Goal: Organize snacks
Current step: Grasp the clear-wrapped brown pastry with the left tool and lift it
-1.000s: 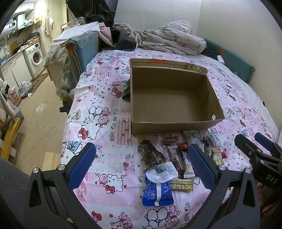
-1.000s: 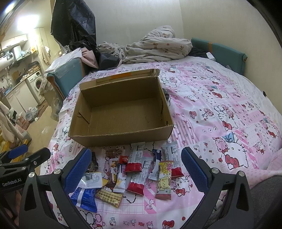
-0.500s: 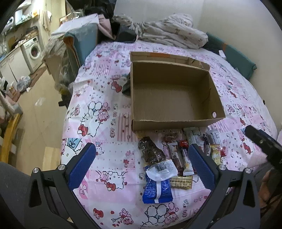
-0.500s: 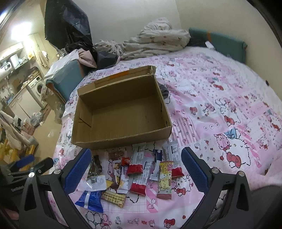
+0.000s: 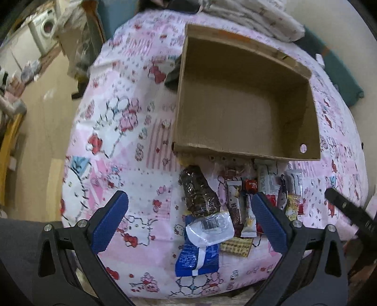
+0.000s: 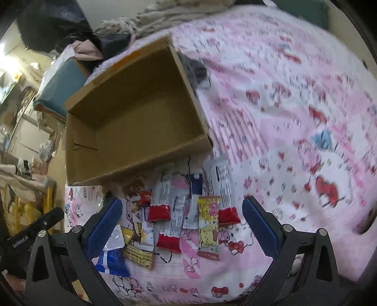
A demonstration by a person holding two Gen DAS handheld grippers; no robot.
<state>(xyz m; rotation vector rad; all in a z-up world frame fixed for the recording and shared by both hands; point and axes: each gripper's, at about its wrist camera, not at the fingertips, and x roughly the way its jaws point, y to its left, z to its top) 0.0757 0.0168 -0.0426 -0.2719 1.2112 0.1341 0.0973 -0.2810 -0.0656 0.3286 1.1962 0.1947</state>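
An empty open cardboard box sits on the pink patterned bedspread; it also shows in the right wrist view. Several snack packets lie in a loose row in front of it. Among them are a dark chocolate-coloured bag, a blue packet, a clear wrapper with a barcode, red-and-white bars and a yellow cartoon packet. My left gripper is open above the left packets. My right gripper is open above the right packets. Neither holds anything.
Crumpled bedding lies behind the box. A teal cushion lies along the right wall. A dark object lies at the box's far left side. The bed's left edge drops to the floor, with a washing machine beyond.
Both grippers have risen and tilted downward, so the box and snacks are seen more from above. The right view has also rolled. The snacks and box have not moved.
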